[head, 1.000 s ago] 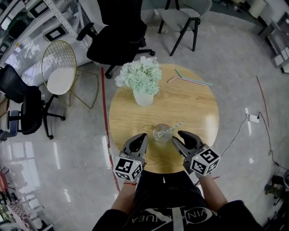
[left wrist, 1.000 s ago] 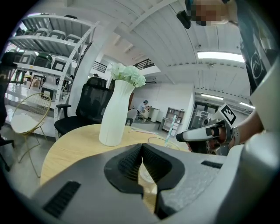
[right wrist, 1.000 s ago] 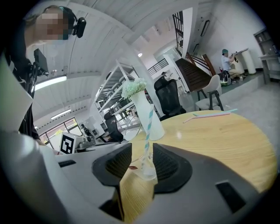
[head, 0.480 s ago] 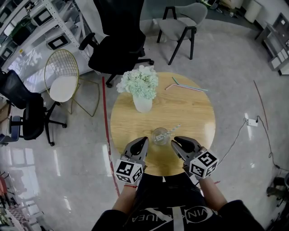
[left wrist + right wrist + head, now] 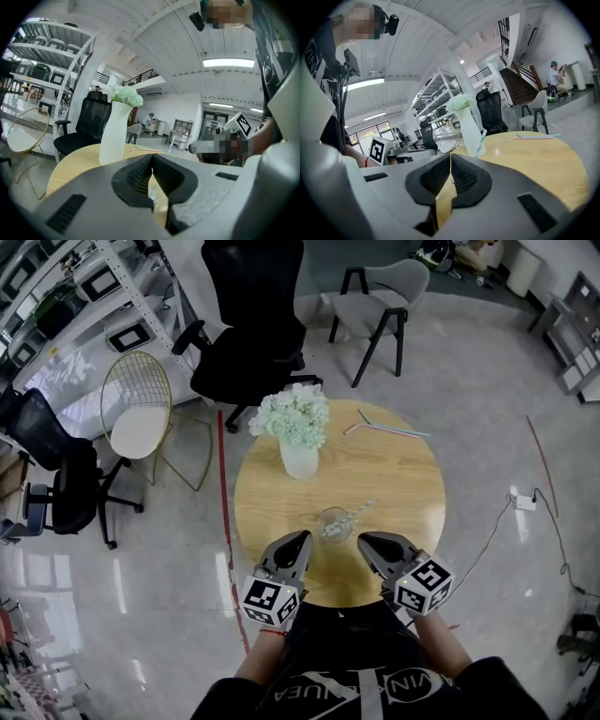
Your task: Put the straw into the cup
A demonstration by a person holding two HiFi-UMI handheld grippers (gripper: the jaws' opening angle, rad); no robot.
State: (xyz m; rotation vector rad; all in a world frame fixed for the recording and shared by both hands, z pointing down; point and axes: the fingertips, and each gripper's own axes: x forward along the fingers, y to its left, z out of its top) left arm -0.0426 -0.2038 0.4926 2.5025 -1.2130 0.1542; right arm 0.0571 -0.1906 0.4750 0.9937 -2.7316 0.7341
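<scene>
A clear cup [image 5: 333, 523] stands near the front of the round wooden table [image 5: 403, 484], and a striped straw [image 5: 357, 513] leans out of it to the right. Both grippers hang just short of the cup, apart from it. My left gripper [image 5: 302, 539] is at its near left and my right gripper [image 5: 364, 541] at its near right. Each is shut with nothing between its fingers. In the right gripper view the shut gripper [image 5: 450, 155] points at the striped straw [image 5: 481, 142]. The left gripper [image 5: 152, 155] hides the cup in its own view.
A white vase [image 5: 300, 460] of pale flowers [image 5: 292, 412] stands at the table's back left. Two loose straws [image 5: 389, 429] lie at the back right. A black office chair [image 5: 248, 310], a grey chair [image 5: 375, 292] and a wire chair [image 5: 141, 409] stand around the table.
The right gripper's jaws have closed from wide open. Both grippers have drawn back a little from the cup toward the table's near edge. The straw stays in the cup.
</scene>
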